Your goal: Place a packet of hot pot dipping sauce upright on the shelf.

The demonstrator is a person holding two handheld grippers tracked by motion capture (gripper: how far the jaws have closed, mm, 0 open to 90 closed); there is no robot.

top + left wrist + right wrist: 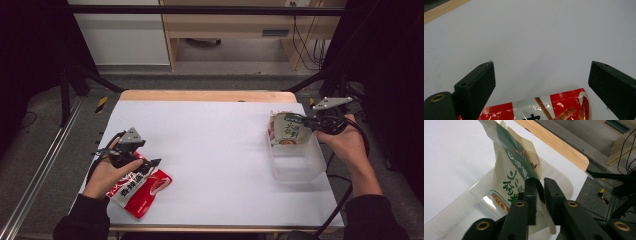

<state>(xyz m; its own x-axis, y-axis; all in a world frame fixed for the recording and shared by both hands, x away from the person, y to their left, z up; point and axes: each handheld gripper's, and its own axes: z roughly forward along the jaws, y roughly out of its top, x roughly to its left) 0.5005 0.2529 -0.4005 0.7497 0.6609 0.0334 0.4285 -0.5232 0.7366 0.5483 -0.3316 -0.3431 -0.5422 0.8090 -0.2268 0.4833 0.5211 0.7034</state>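
Observation:
A cream and green pouch [289,129] stands upright in a clear plastic container [297,162] at the table's right side. My right gripper [307,121] is at the pouch's right edge. In the right gripper view the pouch's thin edge [516,170] runs between the jaws of that gripper [540,181], with a narrow gap showing and the pads not pressing it. A red and white snack pouch [142,187] lies flat at the front left. My left gripper [145,164] hovers just over its far end, jaws wide apart [541,72] with only the white table and the pouch's edge [549,107] between them.
A white sheet [210,150] covers the table, with a wooden strip [207,95] along the far edge. The clear container's wall [461,220] rises close beside the right jaws. Black frame bars and cables stand off the table's right side [345,90].

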